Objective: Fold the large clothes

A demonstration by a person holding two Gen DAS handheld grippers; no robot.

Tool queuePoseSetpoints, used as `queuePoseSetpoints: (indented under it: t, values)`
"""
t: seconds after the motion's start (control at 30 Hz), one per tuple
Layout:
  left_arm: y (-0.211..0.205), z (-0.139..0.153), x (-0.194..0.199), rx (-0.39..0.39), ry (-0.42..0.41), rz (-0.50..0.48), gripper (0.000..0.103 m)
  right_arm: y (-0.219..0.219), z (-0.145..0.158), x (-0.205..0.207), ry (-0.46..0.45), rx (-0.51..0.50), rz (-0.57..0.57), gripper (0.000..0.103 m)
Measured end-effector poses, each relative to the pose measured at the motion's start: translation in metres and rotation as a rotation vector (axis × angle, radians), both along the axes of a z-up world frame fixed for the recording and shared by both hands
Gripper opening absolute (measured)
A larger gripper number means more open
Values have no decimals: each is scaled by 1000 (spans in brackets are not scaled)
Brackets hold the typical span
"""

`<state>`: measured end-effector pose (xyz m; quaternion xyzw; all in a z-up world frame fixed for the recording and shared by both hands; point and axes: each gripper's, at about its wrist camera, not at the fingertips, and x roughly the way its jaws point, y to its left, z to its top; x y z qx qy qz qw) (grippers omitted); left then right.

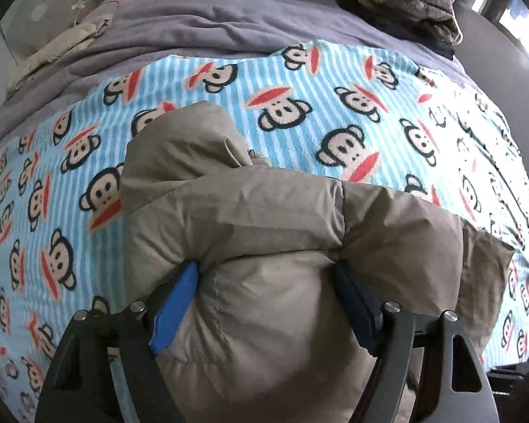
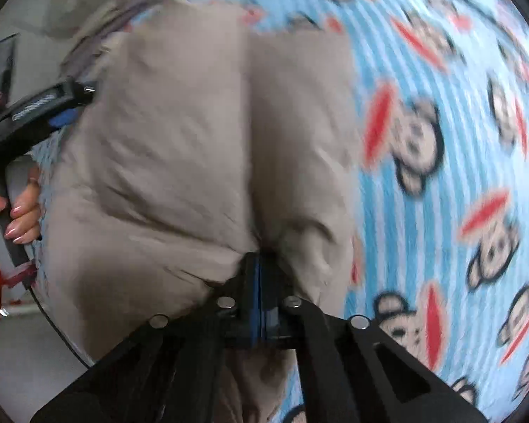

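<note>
A puffy beige jacket (image 1: 264, 211) lies bunched on a blue-striped monkey-print blanket (image 1: 299, 81). My left gripper (image 1: 264, 285) straddles a thick roll of the jacket, and its blue pads press into the padding on both sides. In the right wrist view the jacket (image 2: 176, 141) fills the middle. My right gripper (image 2: 259, 275) is shut, pinching a gathered fold at the jacket's near edge. A finger of the left gripper (image 2: 53, 100) shows at the jacket's left side, held by a person's hand (image 2: 21, 208).
A grey duvet (image 1: 194, 17) covers the bed beyond the blanket. A pile of dark and striped clothes (image 1: 405, 7) sits at the back right, and a pale cloth (image 1: 63, 49) at the back left. The blanket (image 2: 441, 141) spreads to the right of the jacket.
</note>
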<state>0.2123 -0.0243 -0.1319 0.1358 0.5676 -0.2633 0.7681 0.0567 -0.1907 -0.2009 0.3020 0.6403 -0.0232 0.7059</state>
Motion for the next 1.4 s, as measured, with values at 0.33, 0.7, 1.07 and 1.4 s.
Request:
queuePoseSetpoints:
  t: [0.33,0.7,1.07,1.4]
  values:
    - [11,4,4,-17,38,11,78,-9,96,-37,-165,-53,-56,3]
    - [16,7,3,-9,38,18,78,14,95,67,-177,-226,-22,3]
    - [104,48,-52,-147,73,13,78,3,35,84,-53,-184,-65,3]
    - [124,-8,-93,-126,217,127,96,8,5,95,-23,-218,-17,2]
